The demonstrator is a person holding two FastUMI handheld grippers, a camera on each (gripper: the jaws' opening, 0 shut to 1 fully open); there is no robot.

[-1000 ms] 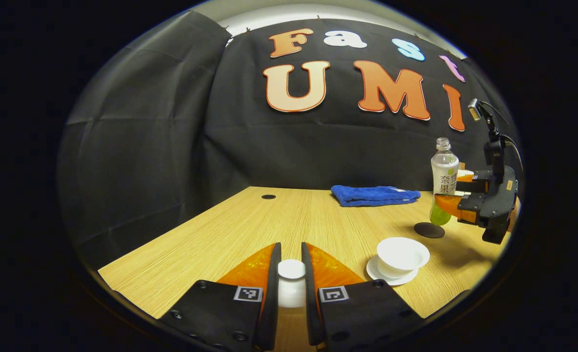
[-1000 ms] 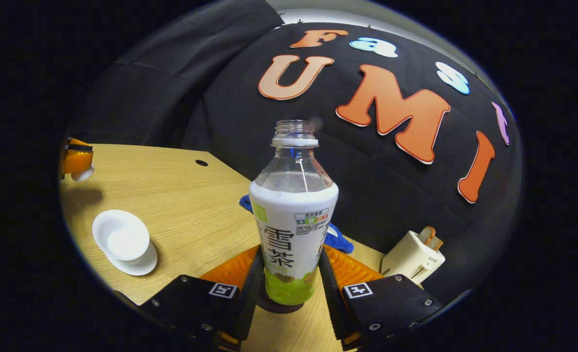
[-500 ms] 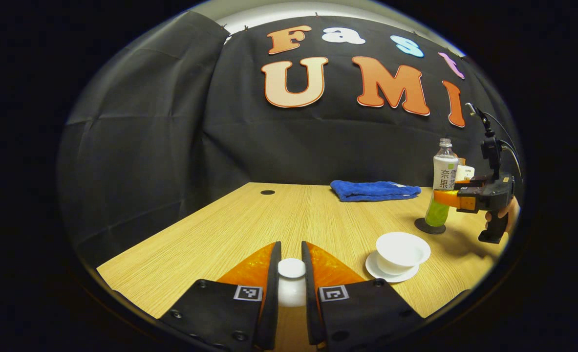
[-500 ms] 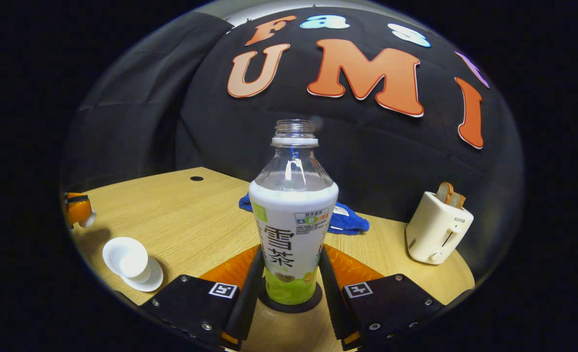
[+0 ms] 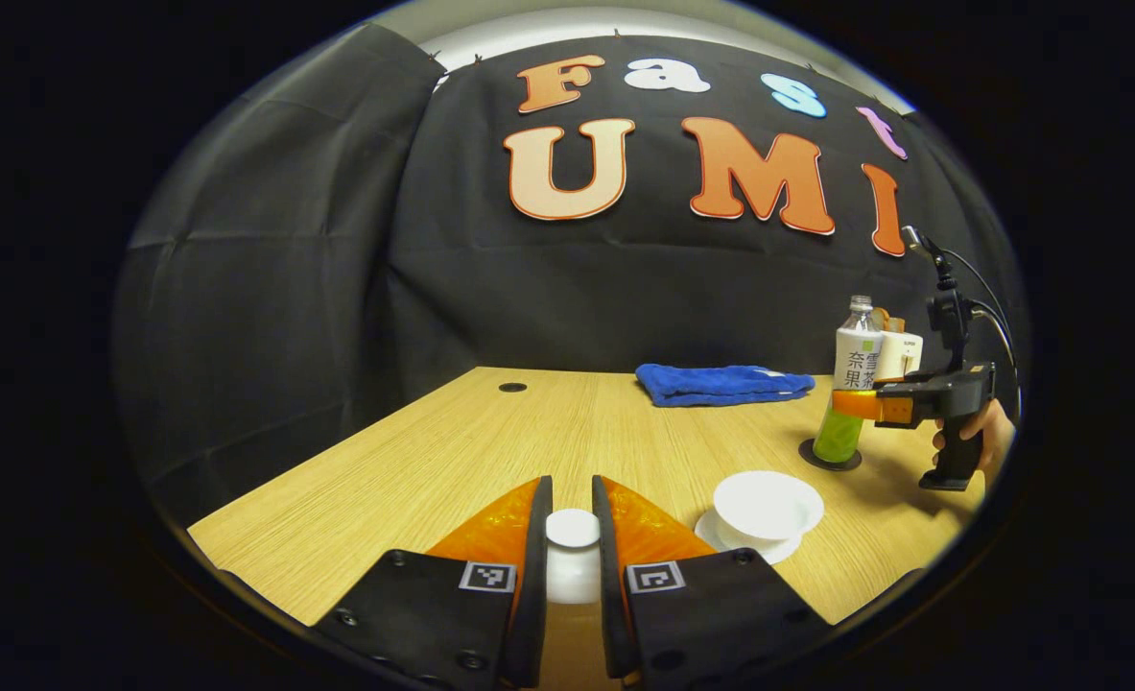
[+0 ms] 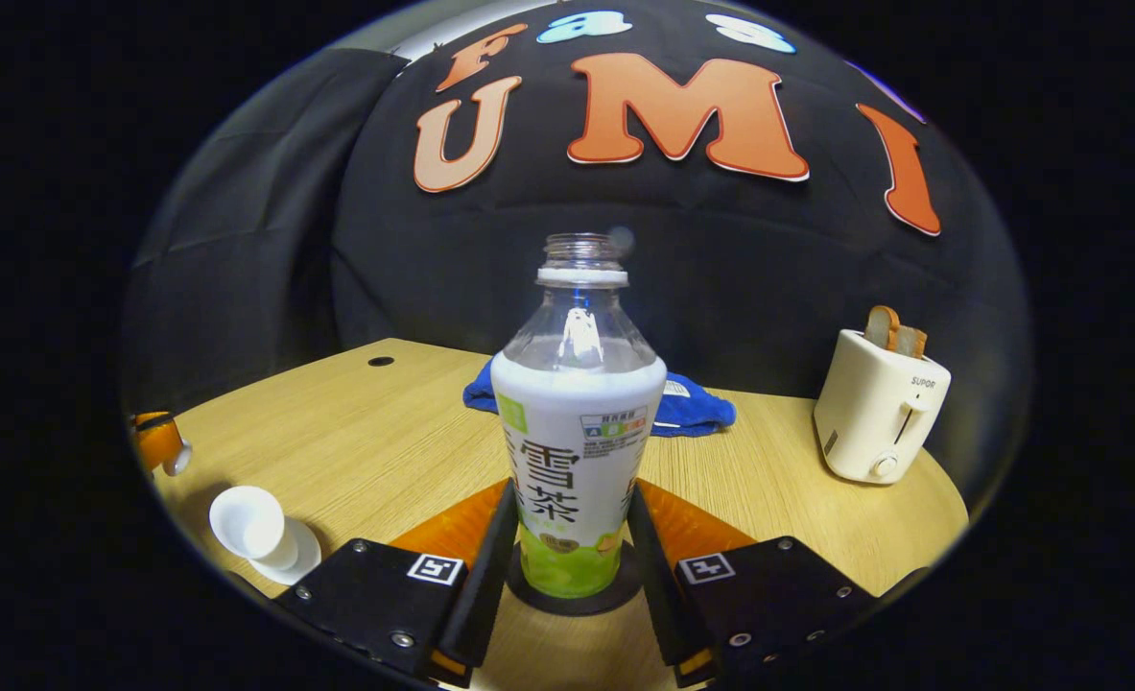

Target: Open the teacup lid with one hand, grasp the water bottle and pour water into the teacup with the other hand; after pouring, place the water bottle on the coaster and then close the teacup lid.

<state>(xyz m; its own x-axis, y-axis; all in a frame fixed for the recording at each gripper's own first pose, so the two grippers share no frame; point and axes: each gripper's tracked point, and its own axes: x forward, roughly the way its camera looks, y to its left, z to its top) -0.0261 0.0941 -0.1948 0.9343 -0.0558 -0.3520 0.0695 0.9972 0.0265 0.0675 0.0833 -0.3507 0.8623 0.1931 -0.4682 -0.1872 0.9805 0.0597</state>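
Note:
My left gripper [image 5: 572, 547] is shut on the white teacup lid [image 5: 572, 537], held above the near table. The lidless white teacup [image 5: 767, 503] sits on its saucer to my right; it is small at the lower left in the right gripper view [image 6: 250, 523]. My right gripper [image 6: 567, 561] is shut on the uncapped water bottle [image 6: 577, 451], which stands upright on the dark round coaster [image 6: 615, 595]. From the left gripper view the bottle [image 5: 852, 379] stands on the coaster [image 5: 829, 458] beyond the cup, with the right gripper [image 5: 874, 405] and a hand on its handle.
A folded blue cloth [image 5: 721, 382] lies at the back of the wooden table [image 5: 490, 451]. A cream toaster [image 6: 879, 408] with toast in it stands at the right. A small dark hole [image 5: 511, 387] marks the tabletop at far left.
The right gripper lowered the bottle from above the table onto the coaster and levelled out. The left gripper kept still with the lid.

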